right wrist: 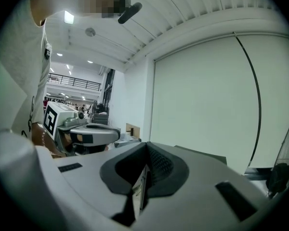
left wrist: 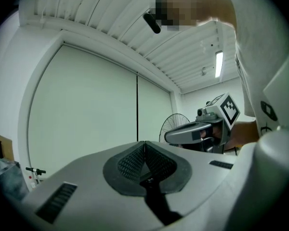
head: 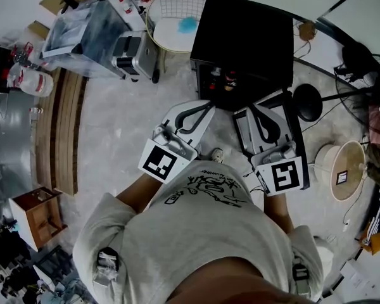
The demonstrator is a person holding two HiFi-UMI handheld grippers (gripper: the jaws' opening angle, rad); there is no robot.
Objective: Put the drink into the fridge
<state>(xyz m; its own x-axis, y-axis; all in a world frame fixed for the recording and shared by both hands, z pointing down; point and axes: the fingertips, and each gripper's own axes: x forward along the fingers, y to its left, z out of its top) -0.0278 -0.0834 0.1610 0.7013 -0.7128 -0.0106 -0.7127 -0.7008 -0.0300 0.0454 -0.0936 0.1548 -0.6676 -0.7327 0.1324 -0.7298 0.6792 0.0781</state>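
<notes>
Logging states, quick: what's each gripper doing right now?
Left gripper: closed, holding nothing.
Right gripper: closed, holding nothing.

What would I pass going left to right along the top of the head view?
box → basket → fridge → fan

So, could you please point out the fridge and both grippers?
fridge (head: pixel 244 40): head view, black top.
left gripper (left wrist: pixel 144 143): left gripper view, closed jaw tips.
right gripper (right wrist: pixel 147 146): right gripper view, closed jaw tips.
</notes>
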